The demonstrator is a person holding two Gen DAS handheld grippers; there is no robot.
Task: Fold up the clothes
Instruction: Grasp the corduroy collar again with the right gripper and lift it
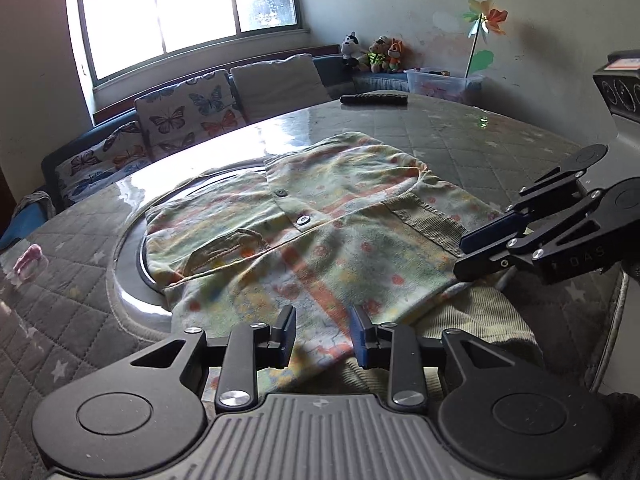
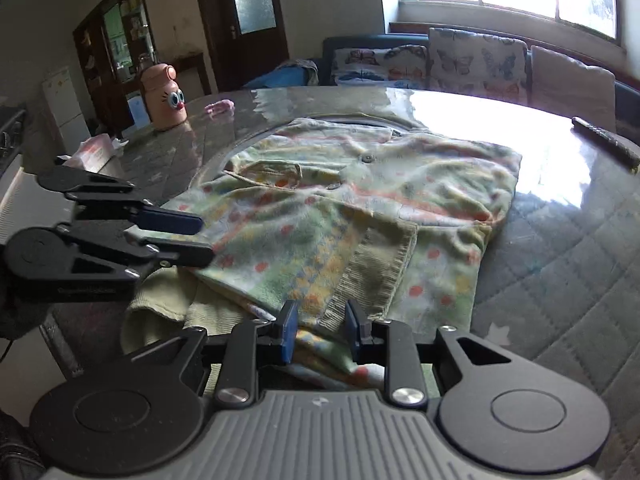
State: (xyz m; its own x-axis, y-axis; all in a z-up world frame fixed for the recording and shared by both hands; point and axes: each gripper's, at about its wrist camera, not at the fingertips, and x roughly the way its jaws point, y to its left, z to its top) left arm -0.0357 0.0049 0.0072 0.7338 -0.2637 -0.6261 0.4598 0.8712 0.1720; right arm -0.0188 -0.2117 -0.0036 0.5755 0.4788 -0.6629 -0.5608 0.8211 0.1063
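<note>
A pale green knit cardigan (image 1: 304,236) with orange dots, buttons and ribbed cuffs lies partly folded on the round table; it also shows in the right wrist view (image 2: 360,208). My left gripper (image 1: 322,334) is open, its jaws apart just above the cardigan's near hem. My right gripper (image 2: 320,330) is open above the near edge by the ribbed cuff (image 2: 376,276). Each gripper shows in the other's view, the right one (image 1: 464,254) at the cardigan's right side, the left one (image 2: 206,238) at its left side.
The table (image 1: 80,320) has a quilted grey cover under glass. A remote (image 1: 374,100) lies at the far side. A pink bottle with eyes (image 2: 166,98) and a pink cloth (image 2: 219,107) stand on the table. A sofa with butterfly cushions (image 1: 188,112) is behind.
</note>
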